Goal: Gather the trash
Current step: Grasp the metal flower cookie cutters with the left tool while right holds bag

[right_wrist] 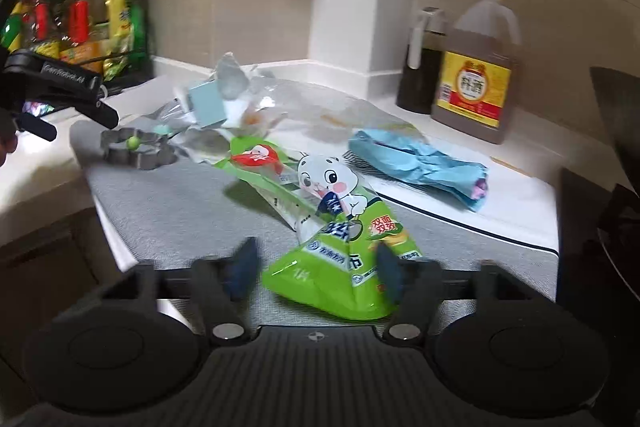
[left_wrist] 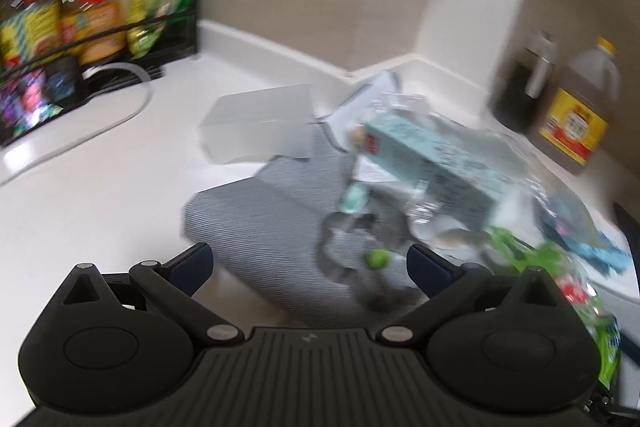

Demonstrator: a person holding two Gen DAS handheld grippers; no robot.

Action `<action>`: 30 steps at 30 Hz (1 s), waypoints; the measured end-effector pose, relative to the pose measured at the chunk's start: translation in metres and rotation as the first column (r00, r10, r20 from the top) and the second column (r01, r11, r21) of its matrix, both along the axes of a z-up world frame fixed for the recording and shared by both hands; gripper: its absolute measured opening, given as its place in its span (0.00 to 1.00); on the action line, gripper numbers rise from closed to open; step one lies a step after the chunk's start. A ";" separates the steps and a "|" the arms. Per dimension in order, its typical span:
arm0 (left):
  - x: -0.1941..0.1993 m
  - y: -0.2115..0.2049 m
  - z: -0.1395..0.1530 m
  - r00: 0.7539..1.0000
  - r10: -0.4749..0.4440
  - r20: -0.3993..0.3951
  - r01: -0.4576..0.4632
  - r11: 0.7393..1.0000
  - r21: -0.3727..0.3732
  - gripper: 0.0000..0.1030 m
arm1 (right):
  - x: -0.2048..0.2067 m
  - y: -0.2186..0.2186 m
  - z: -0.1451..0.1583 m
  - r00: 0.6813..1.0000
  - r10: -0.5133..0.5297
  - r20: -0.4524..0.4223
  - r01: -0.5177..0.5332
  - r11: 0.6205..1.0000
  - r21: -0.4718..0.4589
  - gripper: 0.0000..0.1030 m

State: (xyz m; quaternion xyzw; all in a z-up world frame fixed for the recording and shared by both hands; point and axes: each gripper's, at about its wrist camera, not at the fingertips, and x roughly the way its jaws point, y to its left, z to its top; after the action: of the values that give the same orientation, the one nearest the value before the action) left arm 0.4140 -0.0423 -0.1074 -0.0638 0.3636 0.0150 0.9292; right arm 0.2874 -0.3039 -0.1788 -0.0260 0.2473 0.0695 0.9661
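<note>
Trash lies on a grey mat on the white counter. A green wrapper with a cartoon rabbit lies nearest, its end between the wide-apart fingers of my right gripper, which is open. Behind it are crumpled clear plastic holding a pale teal box, and a crumpled blue wrapper. My left gripper is open above the mat, facing the teal box and a metal cookie cutter with a green ball. The left gripper also shows in the right wrist view.
A black rack of sauce bottles stands at the left against the wall. A big jug with a yellow label and a dark bottle stand at the back right. A clear plastic container sits behind the mat. A dark stove edge is at the right.
</note>
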 end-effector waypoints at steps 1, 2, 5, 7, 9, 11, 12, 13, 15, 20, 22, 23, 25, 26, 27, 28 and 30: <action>0.001 -0.007 0.000 1.000 -0.022 0.001 0.022 1.000 0.012 1.00 | 0.000 -0.001 0.001 1.000 -0.004 0.007 0.004 1.000 0.003 0.91; 0.002 -0.014 0.000 0.999 -0.043 0.000 0.043 0.999 0.025 1.00 | 0.001 -0.001 0.002 1.000 0.000 0.010 0.000 1.000 0.002 0.91; 0.010 -0.034 -0.003 0.996 -0.090 -0.021 0.091 0.994 0.068 1.00 | 0.007 0.000 0.003 1.000 0.008 -0.003 -0.008 1.000 -0.011 0.92; 0.018 -0.044 -0.008 0.994 -0.106 -0.040 0.109 0.990 0.094 1.00 | 0.011 0.001 0.003 1.000 0.012 -0.017 -0.012 1.000 -0.011 0.92; 0.028 -0.051 -0.014 0.990 -0.116 -0.075 0.124 0.986 0.112 1.00 | 0.016 0.003 0.001 0.999 0.011 -0.031 -0.012 1.000 -0.006 0.92; 0.039 -0.056 -0.022 0.988 -0.111 -0.111 0.126 0.983 0.137 1.00 | 0.021 0.004 -0.001 0.999 0.002 -0.047 -0.002 1.000 -0.007 0.92; 0.043 -0.058 -0.025 0.987 -0.107 -0.119 0.125 0.980 0.157 1.00 | 0.024 0.004 -0.002 0.999 -0.004 -0.054 0.004 1.000 -0.010 0.92; 0.045 -0.060 -0.028 0.987 -0.105 -0.124 0.126 0.976 0.176 1.00 | 0.026 0.005 -0.004 0.998 -0.010 -0.058 0.009 1.000 -0.014 0.93; 0.049 -0.063 -0.032 0.985 -0.103 -0.135 0.129 0.971 0.202 1.00 | 0.029 0.006 -0.006 0.998 -0.017 -0.062 0.015 1.000 -0.024 0.93; 0.050 -0.064 -0.036 0.985 -0.102 -0.141 0.132 0.965 0.226 1.00 | 0.032 0.007 -0.009 0.998 -0.020 -0.062 0.018 0.999 -0.045 0.92; 0.050 -0.064 -0.036 0.985 -0.100 -0.138 0.130 0.965 0.229 1.00 | 0.030 0.009 -0.008 0.998 -0.019 -0.054 0.016 0.998 -0.063 0.88; 0.049 -0.064 -0.036 0.985 -0.098 -0.139 0.128 0.965 0.230 1.00 | 0.029 0.009 -0.008 0.998 -0.029 -0.046 0.026 0.997 -0.071 0.81; 0.047 -0.064 -0.034 0.986 -0.086 -0.142 0.116 0.968 0.224 1.00 | 0.027 0.009 -0.007 0.998 -0.047 -0.041 0.044 0.996 -0.077 0.64; 0.046 -0.064 -0.032 0.987 -0.081 -0.142 0.112 0.969 0.221 1.00 | 0.027 0.008 -0.006 0.998 -0.051 -0.042 0.048 0.996 -0.071 0.55; 0.045 -0.064 -0.031 0.987 -0.080 -0.138 0.109 0.970 0.219 1.00 | 0.026 0.007 -0.006 0.998 -0.050 -0.043 0.048 0.997 -0.061 0.47; 0.043 -0.064 -0.028 0.988 -0.079 -0.131 0.107 0.970 0.219 1.00 | 0.025 0.006 -0.005 0.998 -0.042 -0.048 0.040 0.998 -0.052 0.34; 0.040 -0.063 -0.025 0.990 -0.078 -0.121 0.104 0.969 0.224 0.90 | 0.022 0.006 -0.003 0.998 -0.041 -0.047 0.039 0.998 -0.044 0.29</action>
State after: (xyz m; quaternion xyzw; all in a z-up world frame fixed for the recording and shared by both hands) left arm 0.4543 -0.1056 -0.1321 0.0619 0.4132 0.0179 0.9084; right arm 0.3093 -0.2980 -0.1821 -0.0400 0.2723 0.0455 0.9603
